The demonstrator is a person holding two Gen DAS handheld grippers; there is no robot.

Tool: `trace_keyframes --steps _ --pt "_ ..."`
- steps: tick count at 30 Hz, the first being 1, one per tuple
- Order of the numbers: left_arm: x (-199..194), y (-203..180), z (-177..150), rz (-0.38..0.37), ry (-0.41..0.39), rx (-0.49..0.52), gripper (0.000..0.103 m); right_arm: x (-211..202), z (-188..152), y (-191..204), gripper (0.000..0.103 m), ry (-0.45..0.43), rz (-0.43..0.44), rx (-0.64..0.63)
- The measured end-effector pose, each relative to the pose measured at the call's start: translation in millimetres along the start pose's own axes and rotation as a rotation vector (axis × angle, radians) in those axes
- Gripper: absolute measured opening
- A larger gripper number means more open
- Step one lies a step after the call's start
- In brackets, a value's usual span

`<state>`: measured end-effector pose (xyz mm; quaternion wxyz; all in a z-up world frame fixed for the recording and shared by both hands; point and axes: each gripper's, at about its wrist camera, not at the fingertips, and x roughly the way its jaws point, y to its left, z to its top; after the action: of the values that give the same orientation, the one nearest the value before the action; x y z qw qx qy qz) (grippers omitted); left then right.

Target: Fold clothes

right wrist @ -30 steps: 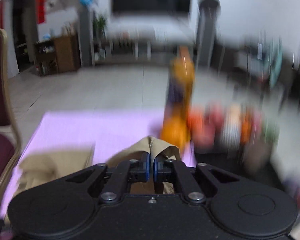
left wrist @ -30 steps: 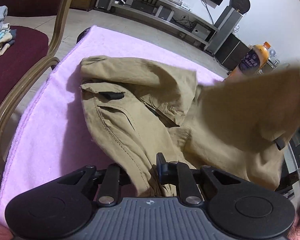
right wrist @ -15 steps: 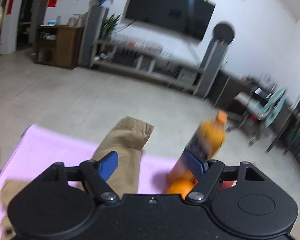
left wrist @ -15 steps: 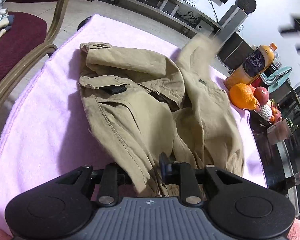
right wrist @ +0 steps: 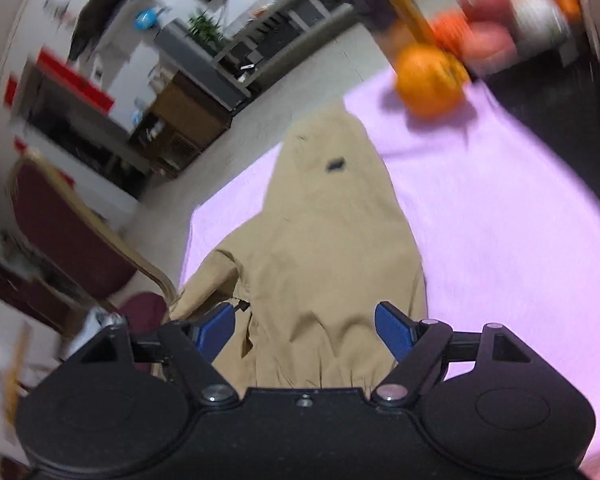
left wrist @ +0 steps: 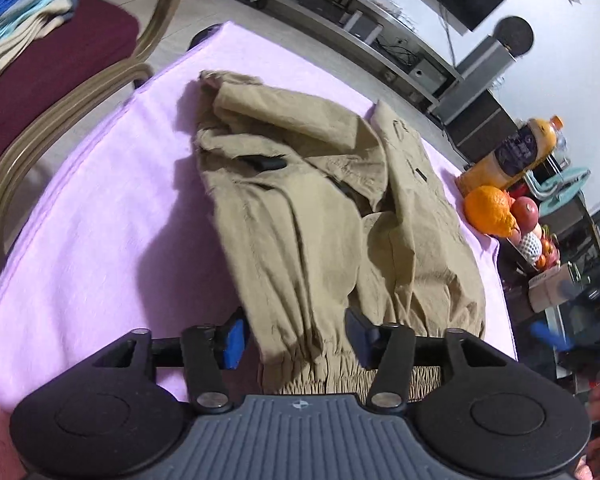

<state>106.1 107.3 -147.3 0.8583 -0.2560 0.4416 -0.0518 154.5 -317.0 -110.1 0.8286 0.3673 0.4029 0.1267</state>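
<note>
Pink cloth (left wrist: 100,216) covered the table, and on it one pair of khaki trousers (left wrist: 320,216) lay spread, one leg thrown across the other, waistband at the near edge. The left gripper (left wrist: 294,338) hovered over the waistband, jaws wide apart and holding nothing; the right gripper (right wrist: 306,330) likewise stood open and empty above the cloth. Judging by that, a fold seemed half made, and the next grasp would call for pinching an edge cleanly. One orange (left wrist: 488,212) and one juice bottle (left wrist: 512,152) stood far right; one chair (left wrist: 60,92) stood to the left.
</note>
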Motion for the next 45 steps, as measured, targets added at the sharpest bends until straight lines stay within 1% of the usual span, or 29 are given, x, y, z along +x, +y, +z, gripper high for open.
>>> trace_keyframes --steps 2,3,4,5,7,9,11,13,15,16,18,19,21,22,23,24,25,26,27,28,30,33,34,36,38,39,41,43,45 --pt "3 2 -3 0.026 0.011 -0.002 0.069 9 -6 -29 0.073 -0.016 0.032 0.055" --pt "5 1 -5 0.045 0.015 0.011 0.070 11 -9 -41 0.069 -0.014 0.012 0.074" --pt "9 1 -6 0.058 0.023 0.024 0.070 15 -9 -50 0.064 0.003 -0.036 0.103" --pt "13 1 -6 0.054 0.036 0.026 0.070 20 -7 -57 0.058 0.020 -0.055 0.118" --pt "21 1 -7 0.029 0.058 0.020 0.069 29 -7 -66 0.058 0.031 -0.068 0.122" --pt "28 1 -7 -0.007 0.074 0.011 0.068 39 -12 -72 0.057 0.068 -0.089 0.121" --pt "34 -2 -7 -0.024 0.059 0.018 0.067 51 -18 -75 0.057 0.105 -0.083 0.131" --pt "40 -5 -7 -0.031 0.032 0.027 0.065 59 -21 -73 0.057 0.086 -0.067 0.113" --pt "45 -6 -7 -0.047 0.027 0.035 0.059 67 -22 -71 0.058 0.055 -0.043 0.093" --pt "48 -7 -7 -0.055 0.025 0.039 0.058 70 -23 -72 0.058 0.043 -0.021 0.094" --pt "53 -7 -8 -0.067 0.031 0.041 0.049 75 -26 -74 0.058 0.022 0.025 0.102" --pt "54 -6 -8 -0.064 0.036 0.041 0.048 75 -28 -76 0.058 0.015 0.046 0.111" --pt "55 -3 -8 -0.063 0.044 0.038 0.047 74 -31 -81 0.056 0.041 0.090 0.148" --pt "55 -2 -8 -0.065 0.046 0.035 0.047 75 -34 -83 0.054 0.069 0.110 0.162" --pt "54 -1 -8 -0.067 0.048 0.032 0.047 75 -37 -84 0.049 0.102 0.130 0.173" --pt "55 0 -7 -0.071 0.051 0.020 0.047 77 -41 -84 0.040 0.127 0.140 0.174" --pt "55 2 -7 -0.074 0.054 0.006 0.045 75 -45 -81 0.031 0.125 0.128 0.151" --pt "54 3 -6 -0.078 0.060 -0.008 0.029 72 -49 -77 0.018 0.115 0.109 0.120" --pt "54 4 -5 -0.082 0.066 -0.022 0.007 68 -51 -72 0.013 0.096 0.095 0.098" --pt "53 5 -4 -0.095 0.072 -0.045 0.007 63 -52 -68 0.010 0.075 0.084 0.081" --pt "47 6 2 -0.123 0.073 -0.098 0.006 50 -47 -57 0.008 0.030 0.096 0.085" --pt "30 -3 26 -0.172 0.064 -0.147 0.005 29 -25 -27 0.007 -0.028 0.126 0.101" --pt "21 -9 40 -0.187 0.051 -0.174 0.005 23 -15 -14 0.007 -0.044 0.133 0.106" --pt "-10 -25 73 -0.236 -0.012 -0.213 0.004 7 6 15 0.006 -0.076 0.143 0.105" --pt "-60 -44 105 -0.316 -0.104 -0.216 0.004 -21 30 55 0.006 -0.129 0.165 0.082" --pt "-85 -54 120 -0.357 -0.151 -0.216 0.004 -41 35 71 0.006 -0.161 0.190 0.060" --pt "-148 -73 137 -0.479 -0.264 -0.172 0.004 -87 37 100 0.006 -0.228 0.250 0.007" --pt "-211 -92 140 -0.604 -0.383 -0.098 0.004 -133 40 128 0.006 -0.295 0.310 -0.047" --pt "-263 -107 134 -0.651 -0.483 -0.043 0.005 -179 43 156 0.005 -0.361 0.370 -0.102"
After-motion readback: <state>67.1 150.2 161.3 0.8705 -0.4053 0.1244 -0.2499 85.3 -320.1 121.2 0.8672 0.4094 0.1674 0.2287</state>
